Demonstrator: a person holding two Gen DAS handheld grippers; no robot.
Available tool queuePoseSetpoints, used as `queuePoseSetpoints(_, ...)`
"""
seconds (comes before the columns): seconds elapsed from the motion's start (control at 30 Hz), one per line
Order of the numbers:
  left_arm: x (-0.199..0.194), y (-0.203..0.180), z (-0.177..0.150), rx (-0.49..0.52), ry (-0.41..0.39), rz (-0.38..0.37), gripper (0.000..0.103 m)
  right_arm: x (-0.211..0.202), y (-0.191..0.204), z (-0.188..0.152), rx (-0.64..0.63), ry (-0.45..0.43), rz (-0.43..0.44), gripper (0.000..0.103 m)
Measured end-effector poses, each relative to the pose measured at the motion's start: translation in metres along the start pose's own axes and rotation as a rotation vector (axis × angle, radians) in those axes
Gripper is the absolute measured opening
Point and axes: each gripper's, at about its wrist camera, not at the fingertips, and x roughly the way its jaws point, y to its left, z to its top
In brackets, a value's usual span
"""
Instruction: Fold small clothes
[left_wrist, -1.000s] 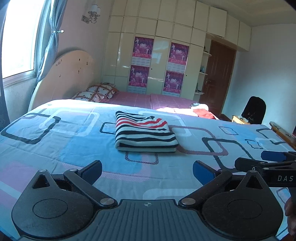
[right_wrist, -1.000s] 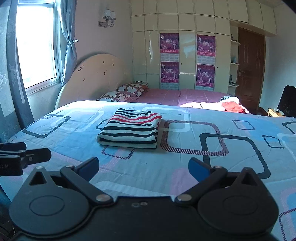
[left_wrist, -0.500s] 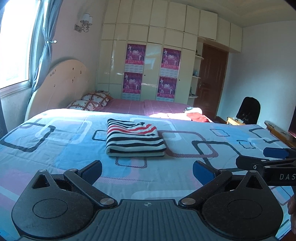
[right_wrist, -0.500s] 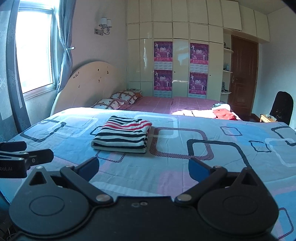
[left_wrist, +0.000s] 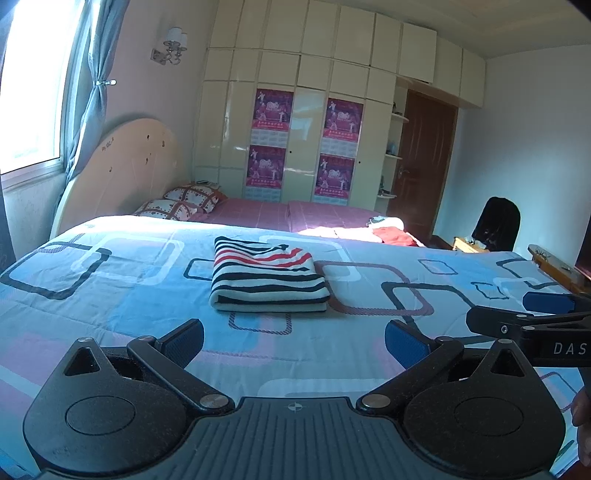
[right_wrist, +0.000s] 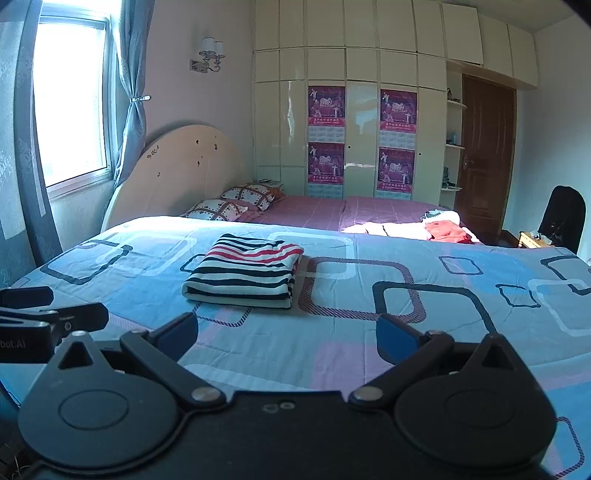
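Your left wrist view: low over blue quilt (left_wrist: 110, 295), facing wardrobe (left_wrist: 306, 122) at 12 o'clock. Right wrist view: same heading, just beside (slightly rightward). Both share folded striped garment (right_wrist: 243, 273), well ahead.

One folded striped garment (left_wrist: 267, 275) at twelve o'clock on the bedspread (left_wrist: 110, 295); two pillows (left_wrist: 181, 201) at eleven; four posters (left_wrist: 301, 146) on one wardrobe; two grippers, left (left_wrist: 293, 338), right (right_wrist: 286, 334)
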Motion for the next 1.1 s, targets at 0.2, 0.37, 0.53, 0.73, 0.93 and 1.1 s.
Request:
queuePoseSetpoints(0.2,-0.002,0.003,0.001,-0.004,-0.001,0.003,0.103,0.0,0.007,0.002,-0.012,-0.007,0.002,0.103)
queuePoseSetpoints(0.37,-0.002,0.005,0.002,-0.009,-0.004,0.002,0.103,-0.001,0.01,0.001,-0.013,-0.014,-0.001,0.103)
queuePoseSetpoints(0.53,-0.001,0.003,0.002,-0.002,-0.004,-0.006,0.103,-0.001,0.01,0.002,-0.011,-0.015,-0.007,0.103)
queuePoseSetpoints(0.73,0.0,0.001,0.001,-0.003,0.0,-0.006,0.103,-0.001,0.011,0.001,-0.011,-0.013,-0.007,0.103)
queuePoseSetpoints(0.93,0.0,0.002,0.002,-0.009,0.002,-0.005,0.103,0.0,0.013,0.001,-0.011,-0.007,-0.006,0.103)
queuePoseSetpoints(1.1,0.001,0.002,0.002,-0.01,0.004,-0.006,0.103,0.001,0.013,0.0,-0.013,-0.005,-0.006,0.103)
